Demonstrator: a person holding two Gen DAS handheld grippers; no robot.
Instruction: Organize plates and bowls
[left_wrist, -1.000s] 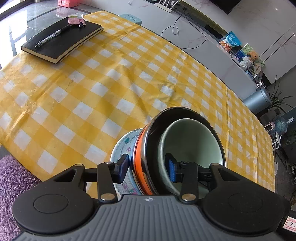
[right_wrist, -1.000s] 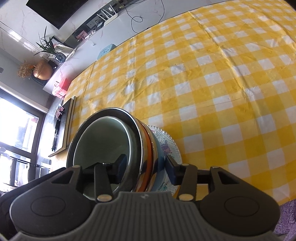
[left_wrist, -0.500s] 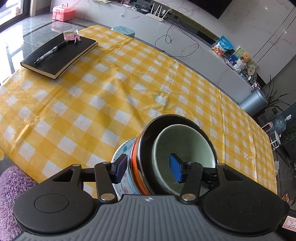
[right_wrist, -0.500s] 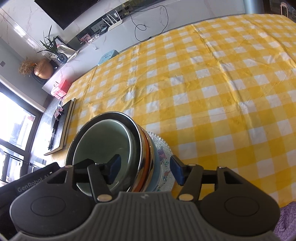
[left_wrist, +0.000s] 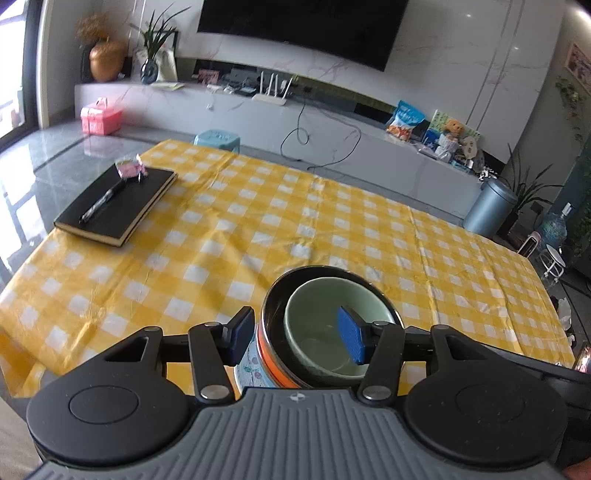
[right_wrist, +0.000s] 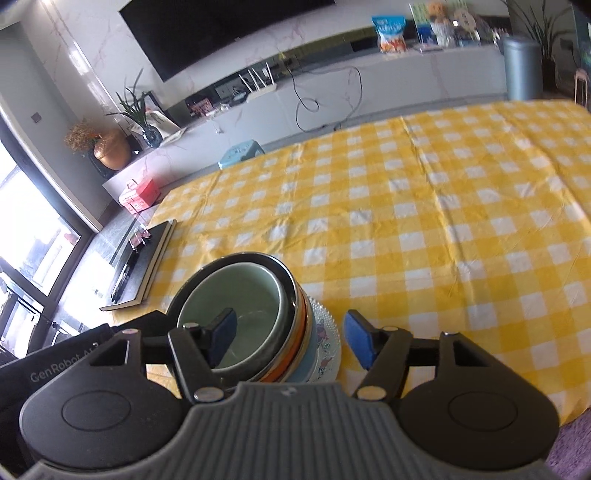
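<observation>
Where the yellow-checked worktop meets its near edge, the stack of dishes stands: a pale green bowl nested inside a steel bowl with an orange band, both on a patterned bowl. In the right wrist view a glass plate lies at the bottom of the stack.

1. Left tongs: the jaws stand apart and straddle the stack's left wall. One pad is outside, the other over the green bowl's hollow; neither pad presses on anything.
2. Right tongs: the jaws are opening. They straddle the stack's right wall, with the pads clear of it and of the green bowl.

A black notebook with a pen on its cover lies at the worktop's far left, well apart from the stack.
</observation>
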